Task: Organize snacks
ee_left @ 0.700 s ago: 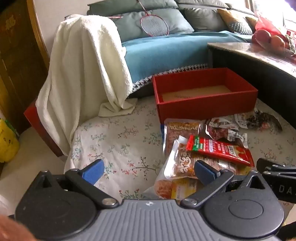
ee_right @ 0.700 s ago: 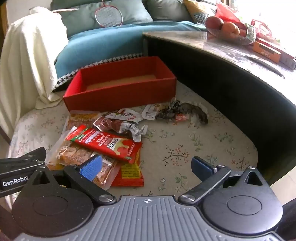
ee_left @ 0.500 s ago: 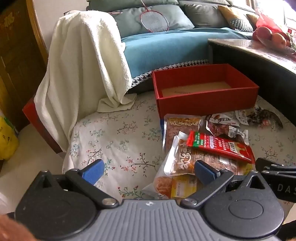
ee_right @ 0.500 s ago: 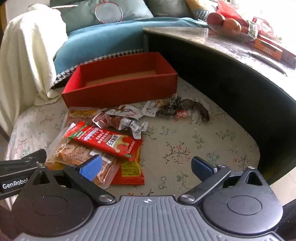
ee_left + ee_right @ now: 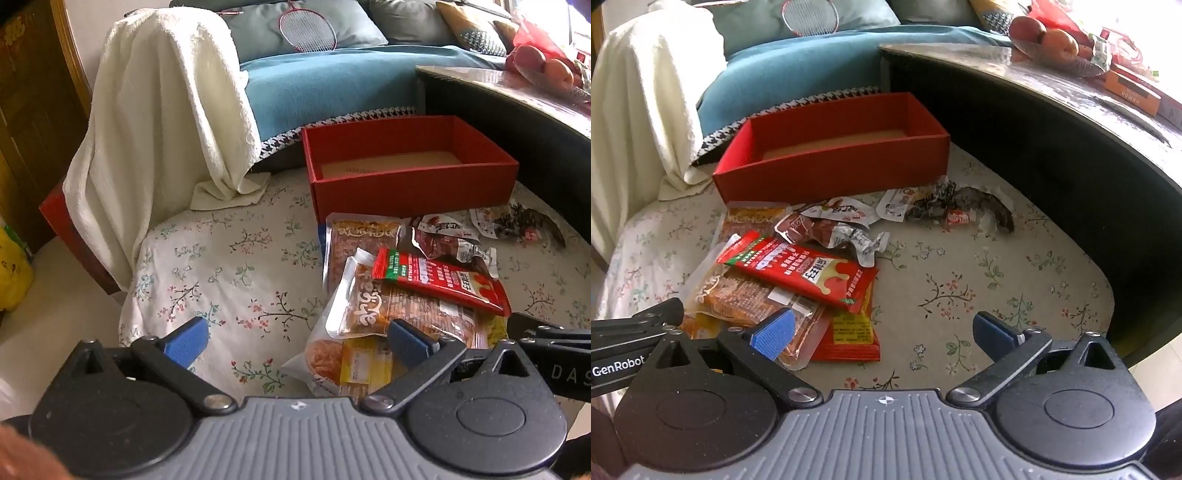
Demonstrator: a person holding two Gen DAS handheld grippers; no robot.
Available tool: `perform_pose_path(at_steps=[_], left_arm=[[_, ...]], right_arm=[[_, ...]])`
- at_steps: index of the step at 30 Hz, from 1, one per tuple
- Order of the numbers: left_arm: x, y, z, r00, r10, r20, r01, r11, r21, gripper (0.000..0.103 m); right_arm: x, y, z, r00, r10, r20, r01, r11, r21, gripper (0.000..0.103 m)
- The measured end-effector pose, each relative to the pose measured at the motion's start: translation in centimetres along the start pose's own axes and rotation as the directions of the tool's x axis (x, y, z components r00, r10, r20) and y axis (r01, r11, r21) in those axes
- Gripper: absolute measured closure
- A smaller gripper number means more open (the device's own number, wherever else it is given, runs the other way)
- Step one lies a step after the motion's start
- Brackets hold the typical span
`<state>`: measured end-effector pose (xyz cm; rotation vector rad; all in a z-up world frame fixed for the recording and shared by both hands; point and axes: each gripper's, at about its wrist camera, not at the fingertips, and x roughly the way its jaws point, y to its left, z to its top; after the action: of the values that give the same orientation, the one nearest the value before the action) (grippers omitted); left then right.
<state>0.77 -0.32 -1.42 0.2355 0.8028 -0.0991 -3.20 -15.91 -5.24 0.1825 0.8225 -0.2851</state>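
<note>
While both tools hang over the near edge, the red box point(image 5: 831, 162) serves as the landmark: it sits open and empty on a cushioned seat covered in a floral cloth point(image 5: 979, 280). Just in front of the box lies the heap of snack packets point(image 5: 798, 273), a long red packet point(image 5: 439, 280) on top of clear bags of brown snacks, with a dark crumpled wrapper point(image 5: 964, 210) in front of the box's right corner. Behind the box runs a sofa under a blue cover point(image 5: 332, 85), a badminton racket point(image 5: 306, 29) leaning on its cushions. Left of the box a cream towel point(image 5: 162, 110) drapes over a chair. Right of it stands a dark worktop point(image 5: 1052, 122) carrying a bowl of fruit point(image 5: 1056, 51). The left hand-held gripper point(image 5: 295, 338) and the right hand-held gripper point(image 5: 882, 330) are both spread wide, pinching nothing.
</note>
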Motion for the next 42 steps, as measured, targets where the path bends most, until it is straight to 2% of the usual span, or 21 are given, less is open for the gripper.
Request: perform_pose_path(at_steps=[42], left_arm=[[0.72,0.27,-0.38,0.999,-0.016,-0.044,0.016,1.000,0.003,0.009]], right_arm=[[0.94,0.24,-0.08,0.999,0.009,-0.053,-0.009,1.000,0.000,0.000]])
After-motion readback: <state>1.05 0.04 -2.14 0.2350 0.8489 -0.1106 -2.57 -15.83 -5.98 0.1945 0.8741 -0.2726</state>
